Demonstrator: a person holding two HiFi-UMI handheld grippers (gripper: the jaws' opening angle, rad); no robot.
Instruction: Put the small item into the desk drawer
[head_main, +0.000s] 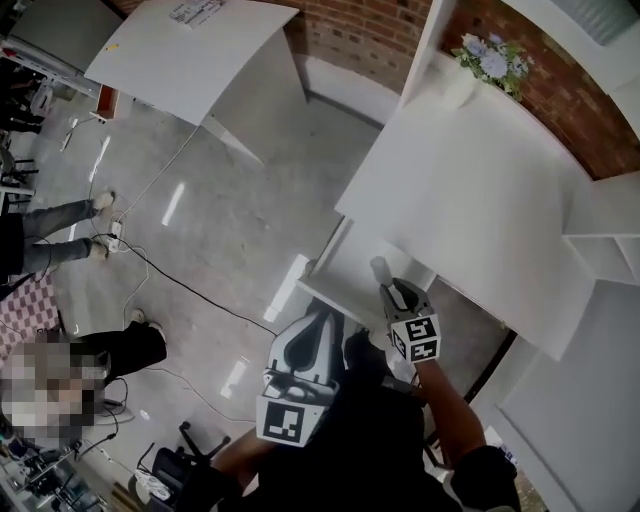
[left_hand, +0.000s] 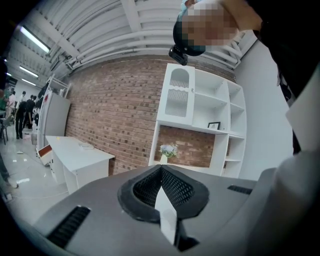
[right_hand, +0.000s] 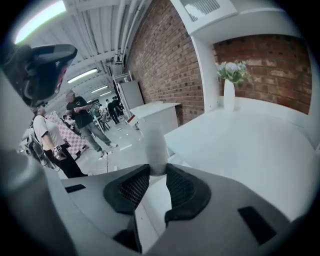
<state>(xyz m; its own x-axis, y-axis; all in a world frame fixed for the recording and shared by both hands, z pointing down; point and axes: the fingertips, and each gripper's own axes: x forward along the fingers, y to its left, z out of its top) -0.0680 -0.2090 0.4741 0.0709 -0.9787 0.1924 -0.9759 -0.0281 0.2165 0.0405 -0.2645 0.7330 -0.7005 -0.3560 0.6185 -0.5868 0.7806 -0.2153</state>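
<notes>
The open drawer (head_main: 345, 262) juts clear of the desk (head_main: 480, 190) edge, with bare floor (head_main: 220, 230) beside it.

Bright, even indoor light fills the room. Ceiling strip lights (right_hand: 42, 20) burn out to pure white in the right gripper view, and long streaks of glare lie on the glossy floor (head_main: 215, 240) in the head view. The white table (head_main: 480, 190) is nearly washed out, with dark shadow under its near edge. Both gripper views bulge like a fisheye, with black corners. The small item (right_hand: 154, 145) in the right gripper (right_hand: 157, 171) is smeared and soft.
</notes>
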